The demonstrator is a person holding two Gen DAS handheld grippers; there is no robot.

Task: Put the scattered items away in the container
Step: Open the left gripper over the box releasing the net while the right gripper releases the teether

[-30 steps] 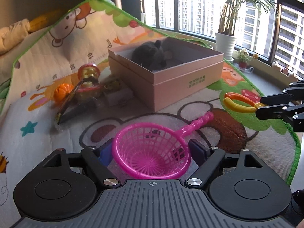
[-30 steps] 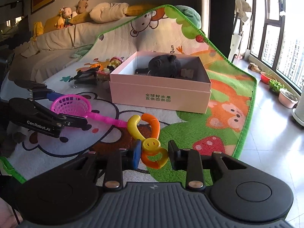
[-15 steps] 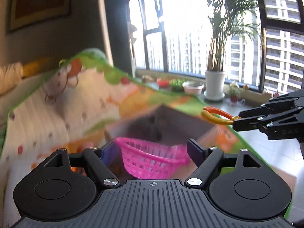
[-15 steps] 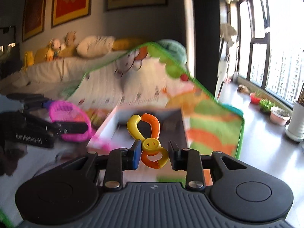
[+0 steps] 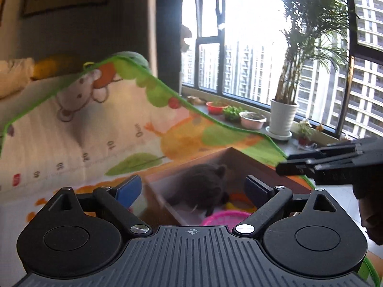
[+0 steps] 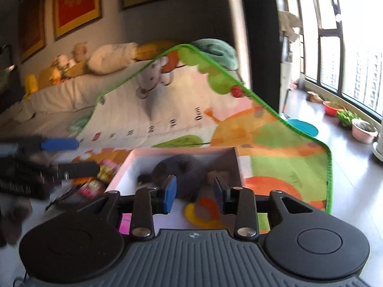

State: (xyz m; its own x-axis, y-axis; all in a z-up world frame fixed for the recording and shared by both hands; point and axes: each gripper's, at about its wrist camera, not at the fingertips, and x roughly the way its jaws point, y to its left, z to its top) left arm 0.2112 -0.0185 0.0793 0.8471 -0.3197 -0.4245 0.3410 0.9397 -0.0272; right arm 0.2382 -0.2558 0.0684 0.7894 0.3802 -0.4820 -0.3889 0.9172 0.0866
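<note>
At the bottom middle of the left wrist view, the left gripper [image 5: 194, 190] is wide open and holds nothing. The pink net scoop [image 5: 223, 217] lies just under it in the pink box [image 5: 241, 159]. In the right wrist view, the right gripper [image 6: 194, 193] is open and empty too. The yellow and orange ring toy [image 6: 203, 211] lies in the box below it, beside a dark plush toy [image 6: 182, 169]. Farther back, the cartoon play mat [image 6: 191, 110] fills the middle.
</note>
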